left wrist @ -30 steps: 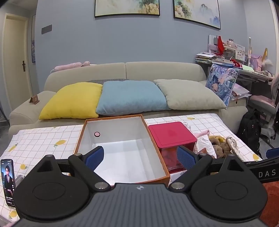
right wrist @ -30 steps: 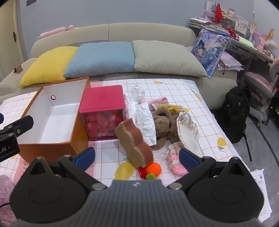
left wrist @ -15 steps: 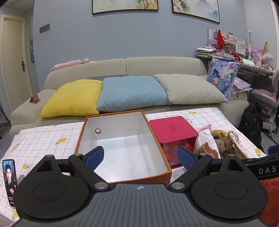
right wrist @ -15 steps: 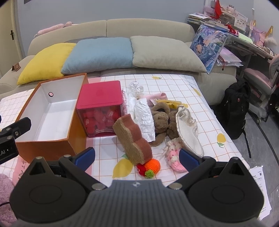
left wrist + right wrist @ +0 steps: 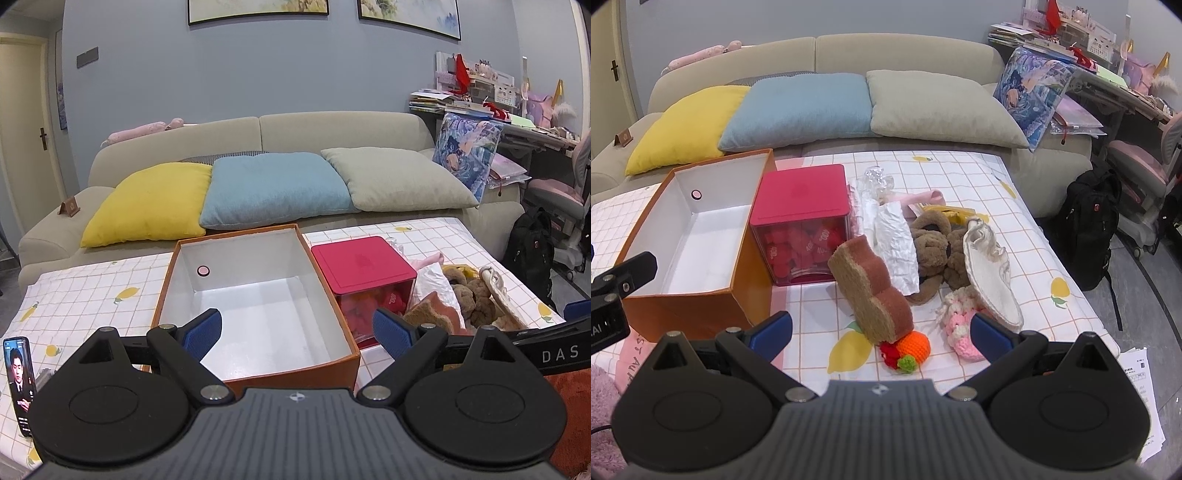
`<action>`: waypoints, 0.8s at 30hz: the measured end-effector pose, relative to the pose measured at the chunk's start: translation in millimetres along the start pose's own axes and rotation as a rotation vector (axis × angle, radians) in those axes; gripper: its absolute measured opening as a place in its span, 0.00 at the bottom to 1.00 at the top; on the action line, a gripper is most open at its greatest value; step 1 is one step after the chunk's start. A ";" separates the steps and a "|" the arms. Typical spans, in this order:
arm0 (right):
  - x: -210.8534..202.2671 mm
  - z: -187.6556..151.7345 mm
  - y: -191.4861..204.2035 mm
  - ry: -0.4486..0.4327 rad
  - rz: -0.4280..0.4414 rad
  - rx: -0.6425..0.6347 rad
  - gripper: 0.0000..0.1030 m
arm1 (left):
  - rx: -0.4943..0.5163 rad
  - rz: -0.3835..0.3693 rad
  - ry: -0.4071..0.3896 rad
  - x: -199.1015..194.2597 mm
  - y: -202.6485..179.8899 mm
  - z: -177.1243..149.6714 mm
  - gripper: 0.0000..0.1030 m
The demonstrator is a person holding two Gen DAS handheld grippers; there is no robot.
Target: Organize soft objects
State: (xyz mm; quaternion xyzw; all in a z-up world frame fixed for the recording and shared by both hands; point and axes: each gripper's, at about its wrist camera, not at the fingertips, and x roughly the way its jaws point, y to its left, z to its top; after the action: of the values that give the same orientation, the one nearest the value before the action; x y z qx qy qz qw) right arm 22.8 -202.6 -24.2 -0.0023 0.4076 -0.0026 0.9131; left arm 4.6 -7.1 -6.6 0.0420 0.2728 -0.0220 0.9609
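Observation:
An open orange box (image 5: 255, 299) with a white inside stands on the checked tablecloth; it also shows in the right wrist view (image 5: 683, 243). My left gripper (image 5: 297, 330) is open and empty above its near edge. A pile of soft things lies right of a red-lidded box (image 5: 803, 225): a brown toast-shaped plush (image 5: 873, 291), a brown plush animal (image 5: 934, 243), a white pouch (image 5: 991, 273), a pink knitted piece (image 5: 960, 325) and an orange and red crochet fruit (image 5: 908, 349). My right gripper (image 5: 881, 330) is open and empty just in front of the toast plush and the fruit.
A phone (image 5: 20, 380) stands at the table's left edge. A sofa (image 5: 258, 177) with yellow, blue and grey cushions lies behind the table. A black backpack (image 5: 1093, 225) and a pink chair (image 5: 1141, 162) stand on the right. A pink cloth (image 5: 628, 354) lies near the orange box.
Both grippers have risen and tilted down a little. The right gripper has moved closer to the soft pile. Both stay open and empty.

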 end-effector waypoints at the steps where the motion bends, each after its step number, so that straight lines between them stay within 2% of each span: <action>1: 0.3 -0.1 -0.1 0.001 0.000 0.000 0.97 | 0.000 0.000 0.002 0.0 -0.5 -0.1 1.00; 24: 3.4 -0.8 -0.6 0.018 0.001 0.005 0.97 | -0.004 -0.014 0.016 0.7 -3.3 -0.3 1.00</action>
State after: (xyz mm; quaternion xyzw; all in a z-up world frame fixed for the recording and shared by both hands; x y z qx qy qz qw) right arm 24.5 -203.3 -27.3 0.0000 0.4161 -0.0033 0.9093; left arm 4.8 -10.4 -7.4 0.0386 0.2808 -0.0279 0.9586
